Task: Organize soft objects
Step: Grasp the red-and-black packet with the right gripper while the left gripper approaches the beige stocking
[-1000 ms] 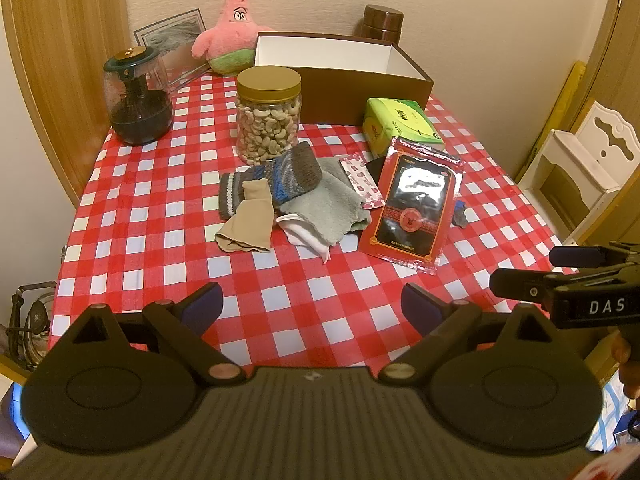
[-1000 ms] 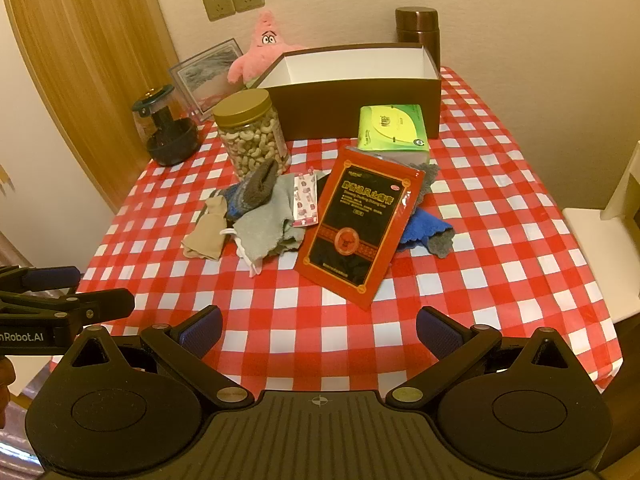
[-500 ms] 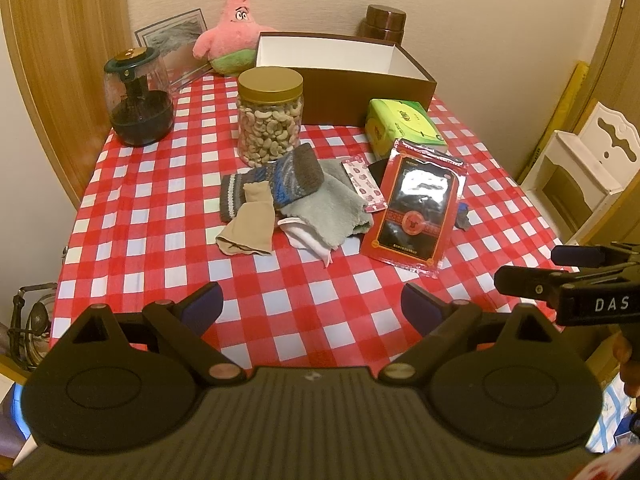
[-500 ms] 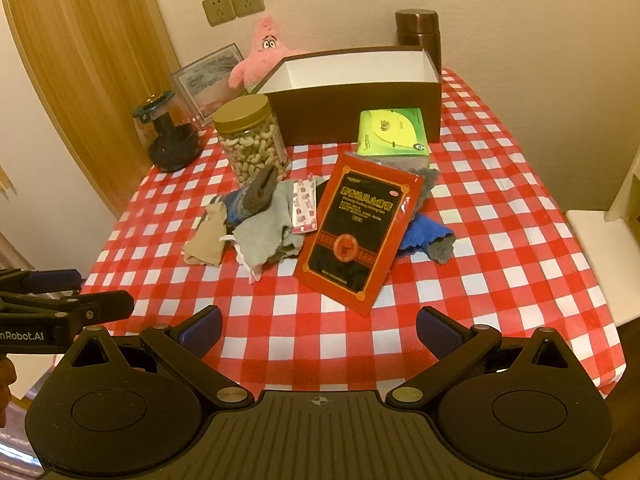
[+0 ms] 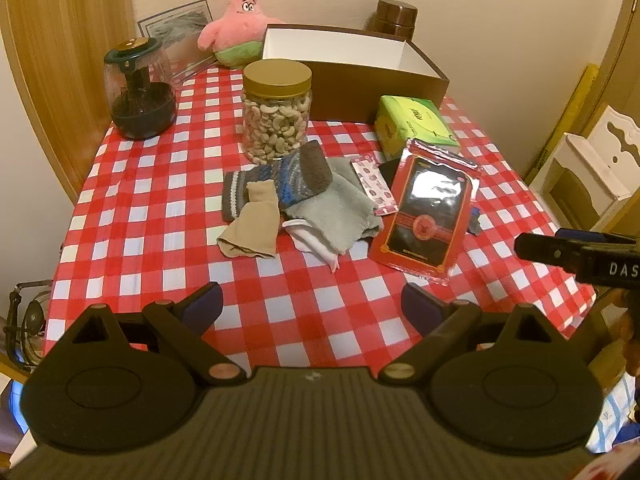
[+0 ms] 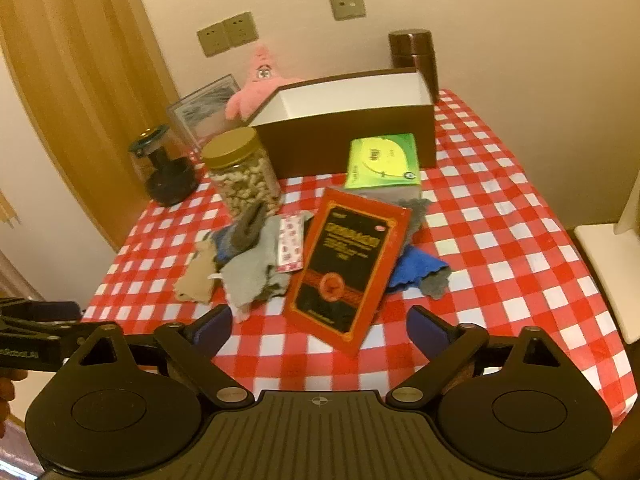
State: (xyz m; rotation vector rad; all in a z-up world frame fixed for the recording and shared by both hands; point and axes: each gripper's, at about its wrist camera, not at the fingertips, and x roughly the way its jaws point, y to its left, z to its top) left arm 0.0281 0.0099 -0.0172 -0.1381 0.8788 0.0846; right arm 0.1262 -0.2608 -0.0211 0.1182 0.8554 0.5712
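Note:
A heap of soft things lies mid-table: a grey-blue striped sock (image 5: 280, 184), a beige sock (image 5: 252, 228), a grey cloth (image 5: 336, 216) and a white cloth (image 5: 312, 240). A blue cloth (image 6: 416, 268) pokes out from under a red packet (image 6: 348, 268). A pink plush star (image 5: 236, 36) leans at the back beside an open brown box (image 5: 360, 76). My left gripper (image 5: 312, 308) hangs open over the near table edge, short of the heap. My right gripper (image 6: 320, 328) is open with nothing between its fingers, jaws closing, just in front of the red packet.
A cashew jar (image 5: 276, 108) stands right behind the heap. A dark glass chopper (image 5: 138, 88) sits at back left, a green tissue pack (image 5: 412, 124) before the box, and a brown canister (image 6: 412, 56) behind it. White furniture (image 5: 592, 176) stands off the right side.
The right gripper has moved forward toward the red packet and heap, and its fingers have come slightly inward. The left gripper has stayed put.

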